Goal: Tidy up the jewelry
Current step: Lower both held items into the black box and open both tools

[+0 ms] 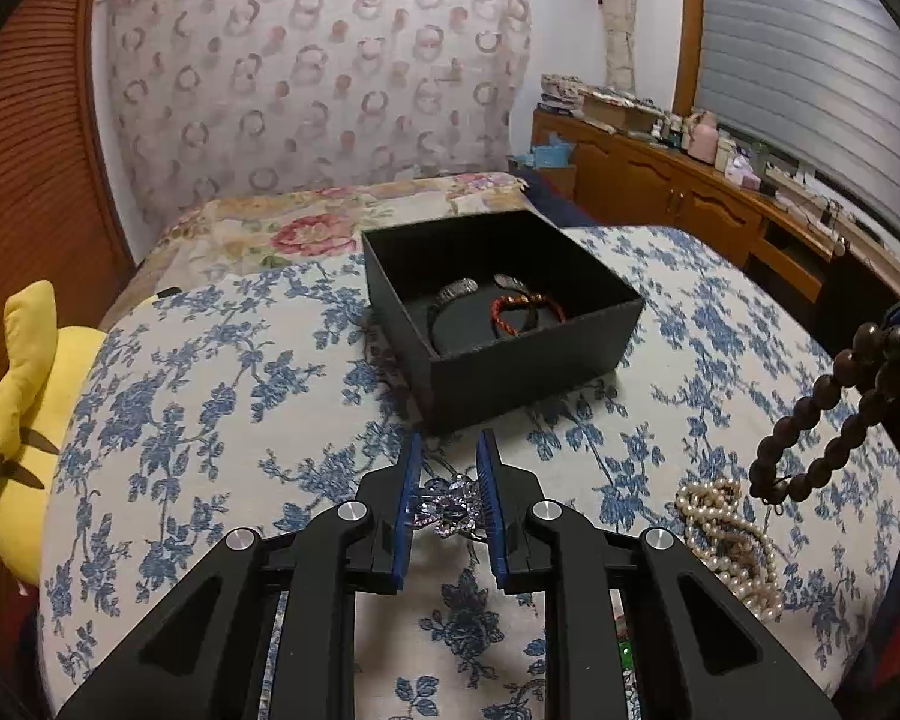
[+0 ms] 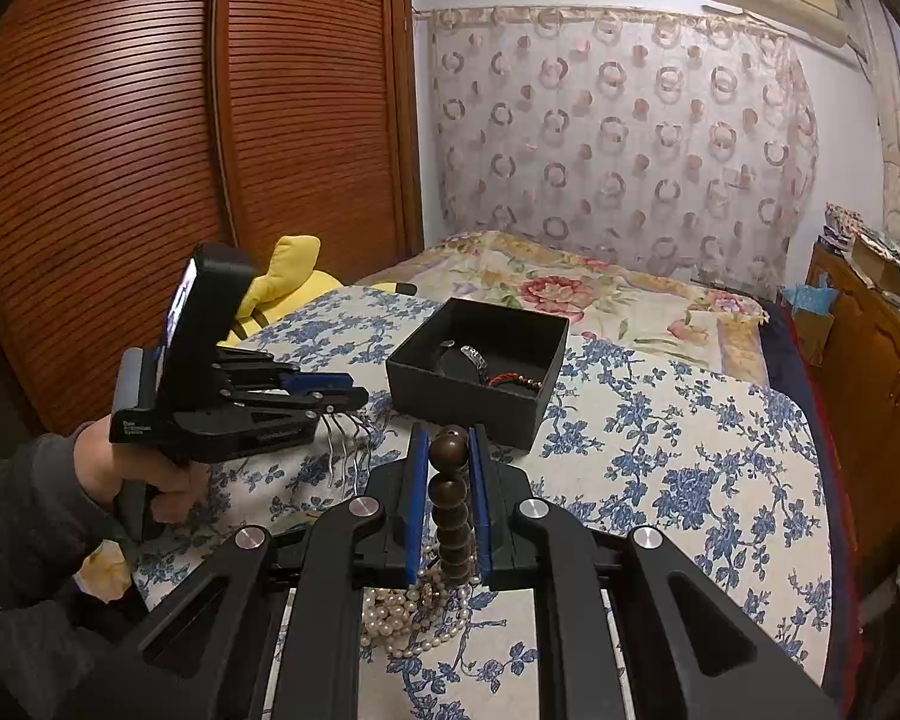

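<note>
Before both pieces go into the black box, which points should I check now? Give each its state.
1. Left gripper shut on the purple crystal hair comb: ok.
2. Right gripper shut on the brown bead bracelet: ok.
3. Black box open, no lid on it: ok.
4. Free floor inside the box beside the red braided bracelet: ok.
5. Bead bracelet clear of the pearl necklace lying below it: cannot tell.
</note>
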The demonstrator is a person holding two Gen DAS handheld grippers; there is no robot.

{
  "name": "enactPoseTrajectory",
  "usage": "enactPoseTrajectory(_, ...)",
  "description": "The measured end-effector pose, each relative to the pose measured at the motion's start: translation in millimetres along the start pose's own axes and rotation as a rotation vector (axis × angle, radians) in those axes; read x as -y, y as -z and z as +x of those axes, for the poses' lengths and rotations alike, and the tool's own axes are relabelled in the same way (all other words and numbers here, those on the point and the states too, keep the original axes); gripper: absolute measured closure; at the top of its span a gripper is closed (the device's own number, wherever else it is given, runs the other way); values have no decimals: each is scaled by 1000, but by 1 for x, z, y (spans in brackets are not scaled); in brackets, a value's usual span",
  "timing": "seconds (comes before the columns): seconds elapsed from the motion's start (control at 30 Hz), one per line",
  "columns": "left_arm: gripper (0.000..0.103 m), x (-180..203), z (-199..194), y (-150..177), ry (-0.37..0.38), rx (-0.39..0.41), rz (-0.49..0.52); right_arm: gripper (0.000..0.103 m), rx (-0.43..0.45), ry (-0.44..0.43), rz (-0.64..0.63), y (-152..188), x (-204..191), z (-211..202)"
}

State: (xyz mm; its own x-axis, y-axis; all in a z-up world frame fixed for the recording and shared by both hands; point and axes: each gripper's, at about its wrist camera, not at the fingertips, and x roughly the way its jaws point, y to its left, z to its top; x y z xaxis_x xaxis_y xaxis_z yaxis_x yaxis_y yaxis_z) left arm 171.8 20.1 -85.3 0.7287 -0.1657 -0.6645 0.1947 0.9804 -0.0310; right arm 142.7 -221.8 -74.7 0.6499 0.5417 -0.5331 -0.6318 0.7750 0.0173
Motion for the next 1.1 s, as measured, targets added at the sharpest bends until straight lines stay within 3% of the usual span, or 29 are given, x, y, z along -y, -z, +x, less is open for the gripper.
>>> enactPoseTrajectory(0.3,85,-6,-19,-23,-17,68,-14,88,14,15,-10,-14,3,6)
enactPoseTrajectory(0.6,85,-3,-26,-60,3,125,-28,88,66,26,-46,-59,9,19)
enactPoseTrajectory(0.83,85,-5,0,-86,-6,143,-49,88,52,39,-58,-88,22,50)
enactPoseTrajectory(1.1,85,-17,51,-92,-22,94,-79,88,19,23,-32,-98,41,91)
